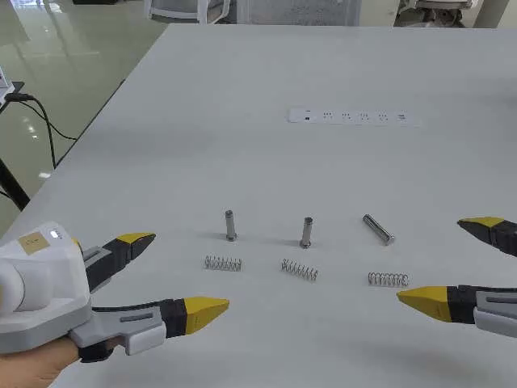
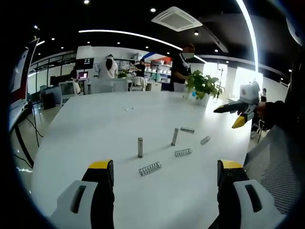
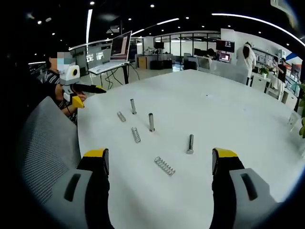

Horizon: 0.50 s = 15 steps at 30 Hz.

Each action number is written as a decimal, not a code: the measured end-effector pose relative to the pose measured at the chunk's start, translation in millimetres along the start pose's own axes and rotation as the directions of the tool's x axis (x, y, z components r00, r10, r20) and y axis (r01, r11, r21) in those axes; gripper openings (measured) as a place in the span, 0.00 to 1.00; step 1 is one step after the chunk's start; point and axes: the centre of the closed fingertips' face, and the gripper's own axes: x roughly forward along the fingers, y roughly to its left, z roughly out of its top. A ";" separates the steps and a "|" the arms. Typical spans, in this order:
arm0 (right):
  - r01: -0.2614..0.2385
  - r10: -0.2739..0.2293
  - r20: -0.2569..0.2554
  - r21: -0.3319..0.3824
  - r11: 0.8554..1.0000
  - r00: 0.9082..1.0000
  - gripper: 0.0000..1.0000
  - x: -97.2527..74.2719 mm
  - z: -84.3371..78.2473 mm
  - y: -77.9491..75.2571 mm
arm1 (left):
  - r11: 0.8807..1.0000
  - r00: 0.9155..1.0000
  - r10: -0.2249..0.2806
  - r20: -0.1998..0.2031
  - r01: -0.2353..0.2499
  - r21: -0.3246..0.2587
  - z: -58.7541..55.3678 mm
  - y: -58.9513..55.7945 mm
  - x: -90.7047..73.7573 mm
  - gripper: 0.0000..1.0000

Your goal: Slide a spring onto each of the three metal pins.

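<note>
Nearest me, the left gripper hangs at the near-left with its jaws spread wide and nothing between them. The right gripper sits at the near-right, also spread and empty.

Just beyond the tips, three springs lie flat in a row on the white table. The left spring lies just right of and beyond the left gripper's tips, so that hand is plainly nearer to it. The right spring lies just left of the right gripper's near tip. Both run left to right. The middle spring lies between them, its right end angled a little nearer.

A short way behind each spring is its pin. The left pin and the middle pin stand upright with their long axes vertical. The right pin appears to lie on its side, running from far-left to near-right with its wider head at the near-right end.

As I judge it, the move turns on that mismatch. The springs lie flat across the table while two pins point up, so a picked spring must be turned on end before it goes over a pin.
</note>
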 end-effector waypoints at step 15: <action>0.001 -0.001 -0.001 -0.002 1.000 1.000 0.91 -0.6 0.6 -0.1 | 1.000 1.000 -0.001 0.000 0.001 0.000 0.2 0.0 0.3 0.89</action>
